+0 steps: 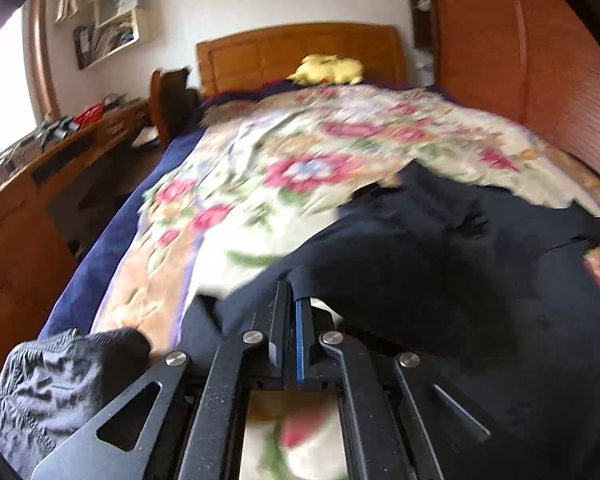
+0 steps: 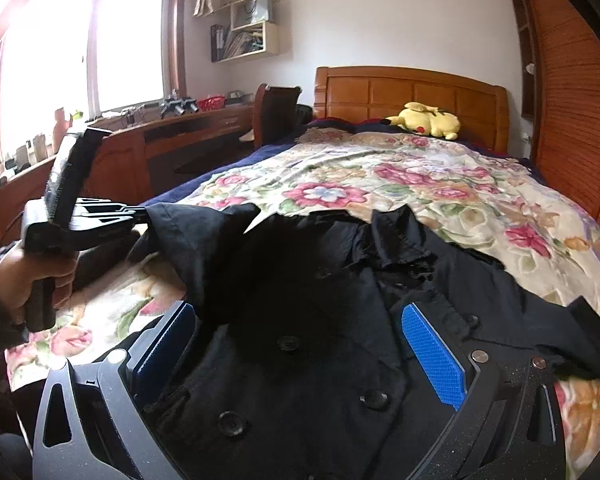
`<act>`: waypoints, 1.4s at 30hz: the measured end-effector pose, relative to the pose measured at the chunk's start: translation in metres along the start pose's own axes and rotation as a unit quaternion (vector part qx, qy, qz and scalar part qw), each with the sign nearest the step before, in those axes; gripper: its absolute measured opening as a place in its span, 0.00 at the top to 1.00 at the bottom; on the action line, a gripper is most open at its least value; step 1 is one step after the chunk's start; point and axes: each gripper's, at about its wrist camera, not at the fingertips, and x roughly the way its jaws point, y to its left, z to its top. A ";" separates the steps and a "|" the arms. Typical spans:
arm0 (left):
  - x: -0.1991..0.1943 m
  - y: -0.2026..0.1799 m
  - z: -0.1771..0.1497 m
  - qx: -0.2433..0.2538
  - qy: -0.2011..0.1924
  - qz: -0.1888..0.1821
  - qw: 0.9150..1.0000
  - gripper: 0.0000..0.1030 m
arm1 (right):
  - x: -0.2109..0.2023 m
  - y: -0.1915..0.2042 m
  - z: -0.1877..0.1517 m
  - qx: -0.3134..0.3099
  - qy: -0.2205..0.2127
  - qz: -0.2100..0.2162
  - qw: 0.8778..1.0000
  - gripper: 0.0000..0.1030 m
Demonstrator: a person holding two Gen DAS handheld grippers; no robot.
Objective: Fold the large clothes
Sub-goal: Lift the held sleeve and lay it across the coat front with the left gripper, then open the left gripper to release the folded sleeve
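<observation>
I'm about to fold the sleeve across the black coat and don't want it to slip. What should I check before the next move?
1. Left gripper shut on the coat sleeve: ok; the cloth hangs from its tip, lifted off the bed.
2. Right gripper free to pin the black coat: ok; its jaws stand wide open over the buttoned front, blue pads on either side.
3. Coat front lying flat: not ok; the collar is rumpled.
4. Room on the floral bedspread beyond the coat: ok.
5. Plush toy out of the way: ok, at the headboard.
6. How much cloth the left pads hold: cannot tell.
</observation>
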 end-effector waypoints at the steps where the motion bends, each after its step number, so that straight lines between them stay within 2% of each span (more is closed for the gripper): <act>1: -0.005 -0.007 0.003 0.005 -0.005 -0.007 1.000 0.98 | -0.006 -0.004 -0.001 0.001 -0.003 -0.005 1.000 0.00; 6: -0.031 -0.051 0.014 0.030 -0.026 -0.050 0.998 0.98 | -0.028 -0.014 -0.008 -0.003 -0.009 -0.033 0.999 0.00; 9: -0.039 -0.075 0.019 0.047 -0.035 -0.065 0.996 0.98 | -0.037 -0.019 -0.012 -0.005 -0.008 -0.050 0.999 0.00; 18: -0.045 -0.126 0.015 0.065 -0.030 -0.095 0.993 0.98 | -0.060 -0.029 -0.017 0.007 -0.013 -0.071 0.997 0.00; 24: -0.050 -0.148 -0.006 0.061 -0.023 -0.097 0.993 0.97 | -0.063 -0.029 -0.018 0.016 -0.016 -0.072 0.997 0.00; 27: -0.053 -0.149 -0.024 0.047 -0.022 -0.089 0.995 0.86 | -0.063 -0.029 -0.019 0.020 -0.012 -0.070 0.997 0.00; 29: -0.057 -0.148 -0.035 0.034 -0.022 -0.099 0.994 0.66 | -0.064 -0.028 -0.019 0.022 -0.012 -0.072 0.997 0.00; 33: -0.071 -0.143 -0.050 0.018 -0.031 -0.115 0.993 0.47 | -0.067 -0.027 -0.016 0.024 -0.016 -0.072 0.997 0.00; 34: -0.074 -0.142 -0.052 0.016 -0.033 -0.117 0.992 0.32 | -0.067 -0.027 -0.015 0.024 -0.017 -0.071 0.997 0.00; 36: -0.083 -0.137 -0.059 0.007 -0.044 -0.121 0.992 0.22 | -0.066 -0.027 -0.015 0.026 -0.017 -0.068 0.997 0.00; 39: -0.089 -0.125 -0.070 -0.011 -0.045 -0.124 0.991 0.21 | -0.061 -0.022 -0.013 0.026 -0.016 -0.057 0.998 0.00; 42: -0.090 -0.110 -0.081 -0.027 -0.047 -0.107 0.993 0.21 | -0.052 -0.019 -0.012 0.021 -0.013 -0.039 0.999 0.00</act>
